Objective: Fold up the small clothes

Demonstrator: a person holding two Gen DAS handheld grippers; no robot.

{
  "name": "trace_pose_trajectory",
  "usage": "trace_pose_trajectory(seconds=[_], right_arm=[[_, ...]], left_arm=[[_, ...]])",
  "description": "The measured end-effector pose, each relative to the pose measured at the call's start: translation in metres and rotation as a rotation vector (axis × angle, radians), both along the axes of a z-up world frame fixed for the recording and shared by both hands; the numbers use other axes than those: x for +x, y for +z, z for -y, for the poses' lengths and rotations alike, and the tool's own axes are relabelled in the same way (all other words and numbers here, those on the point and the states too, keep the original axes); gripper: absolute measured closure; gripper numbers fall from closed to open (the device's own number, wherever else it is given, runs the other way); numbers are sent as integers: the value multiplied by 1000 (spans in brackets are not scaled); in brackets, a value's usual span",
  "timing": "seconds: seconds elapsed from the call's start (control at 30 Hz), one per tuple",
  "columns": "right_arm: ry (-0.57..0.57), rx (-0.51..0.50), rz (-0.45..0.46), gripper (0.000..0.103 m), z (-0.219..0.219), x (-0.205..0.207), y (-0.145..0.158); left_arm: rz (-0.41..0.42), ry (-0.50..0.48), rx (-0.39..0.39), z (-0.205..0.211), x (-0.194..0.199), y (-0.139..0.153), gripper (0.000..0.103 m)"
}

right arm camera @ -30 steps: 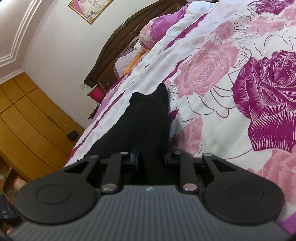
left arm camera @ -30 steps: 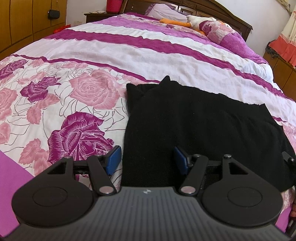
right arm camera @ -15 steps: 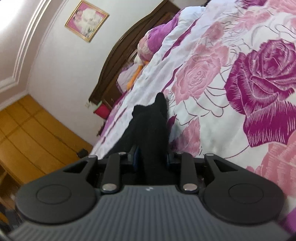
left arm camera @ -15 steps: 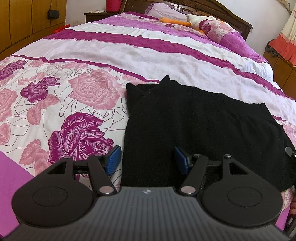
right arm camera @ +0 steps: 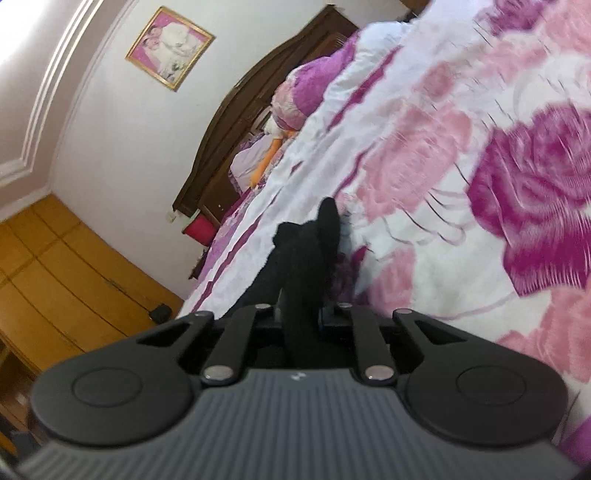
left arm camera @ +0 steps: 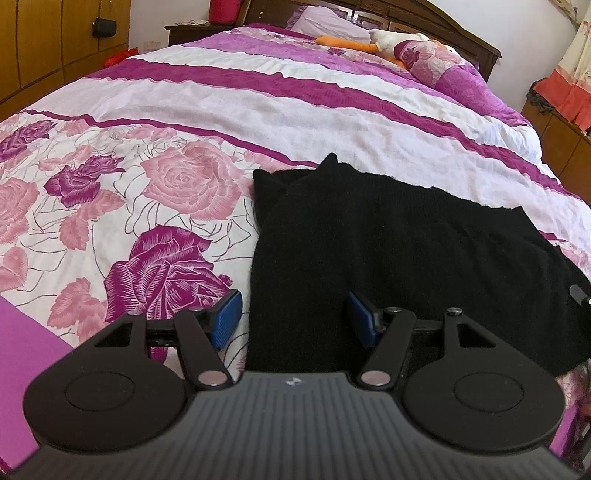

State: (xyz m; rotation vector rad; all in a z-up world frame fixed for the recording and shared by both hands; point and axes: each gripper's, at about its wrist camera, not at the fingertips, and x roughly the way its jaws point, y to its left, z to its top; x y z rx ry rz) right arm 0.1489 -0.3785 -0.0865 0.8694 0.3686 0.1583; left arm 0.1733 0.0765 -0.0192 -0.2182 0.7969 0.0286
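Observation:
A black knitted garment lies flat on the floral bedspread, one corner sticking up at its far edge. My left gripper hovers open over the garment's near left edge. Its left blue pad is above the bedspread and its right pad above the cloth, neither pressing. In the right wrist view a fold of the black garment runs between the jaws of my right gripper. Those jaws are closing and pinch the fold, which hides the pads.
Pillows and an orange and white soft toy lie by the dark wooden headboard. Wooden wardrobes stand to the left and a nightstand holds a red object. A framed picture hangs on the wall.
The right gripper's jaws have drawn tighter on the black fold and the hand has rolled a little, so the room tilts in its view. The left gripper and the garment's spread look unchanged.

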Motion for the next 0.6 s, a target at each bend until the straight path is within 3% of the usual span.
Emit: trace_pose_trajectory(seconds=[0.6], right_arm=[[129, -267, 114, 89, -59, 16, 87]], left_arm=[[-26, 37, 14, -31, -23, 12, 35]])
